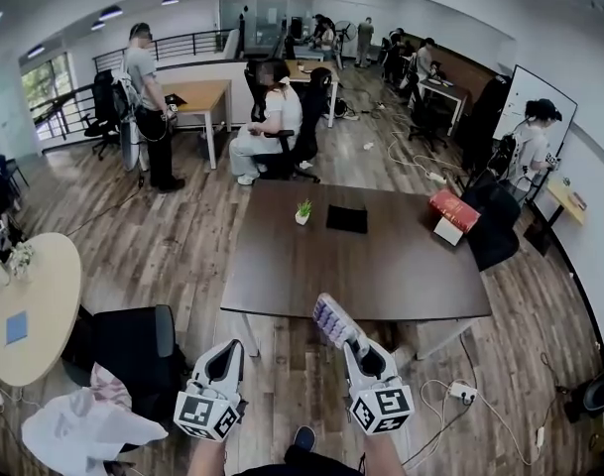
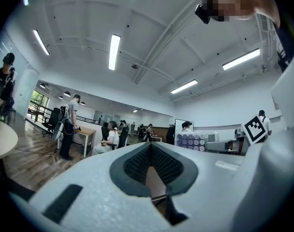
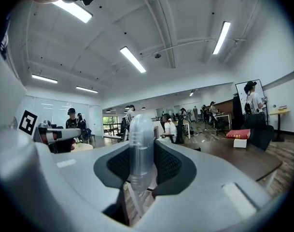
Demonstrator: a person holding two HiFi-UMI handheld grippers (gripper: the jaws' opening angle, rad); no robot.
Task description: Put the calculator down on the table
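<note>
Two claws out front: the right claw (image 1: 351, 343) grips the calculator (image 1: 333, 319), jaws slightly apart, the calculator edge-on between its pads and poking out ahead, just short of the table (image 1: 381, 266). Beside it, the left claw (image 1: 228, 351) is closed and empty.

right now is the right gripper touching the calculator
Touching. The right gripper view shows the right gripper with both pads pressed against the calculator, held edge-on.
</note>
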